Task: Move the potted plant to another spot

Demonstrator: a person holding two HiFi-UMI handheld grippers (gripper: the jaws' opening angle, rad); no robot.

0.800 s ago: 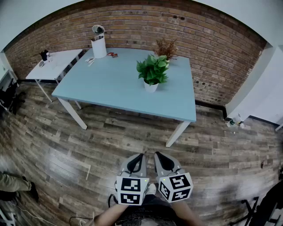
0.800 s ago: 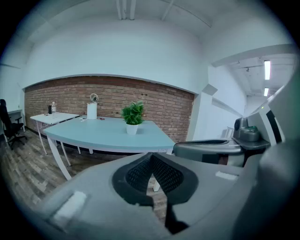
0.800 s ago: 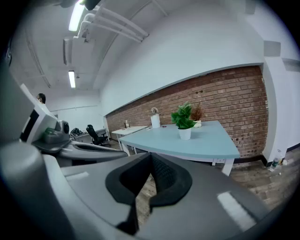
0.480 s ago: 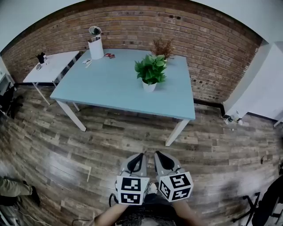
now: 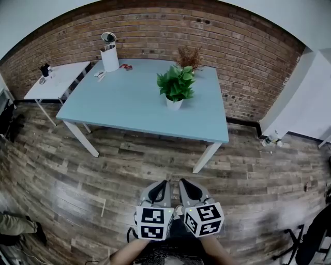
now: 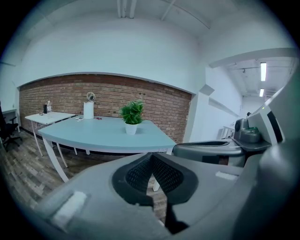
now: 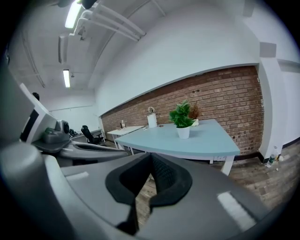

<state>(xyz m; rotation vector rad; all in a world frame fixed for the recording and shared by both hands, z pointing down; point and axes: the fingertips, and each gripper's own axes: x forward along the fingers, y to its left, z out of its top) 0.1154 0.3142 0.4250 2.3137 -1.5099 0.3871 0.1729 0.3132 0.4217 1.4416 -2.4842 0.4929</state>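
Left tool (image 5: 164, 182), right tool (image 5: 182, 181); beyond, floor (image 5: 155, 155), table (image 5: 129, 98), potted plant (image 5: 176, 85).

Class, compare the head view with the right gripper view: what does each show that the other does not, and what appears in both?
Only the head view: the marker cubes on the left gripper and right gripper, seen from above. Only the right gripper view: the ceiling lights, and the right gripper's jaws seen from behind, shut with nothing between them. Both: the potted plant standing on the blue table in front of the brick wall, well away from both grippers.
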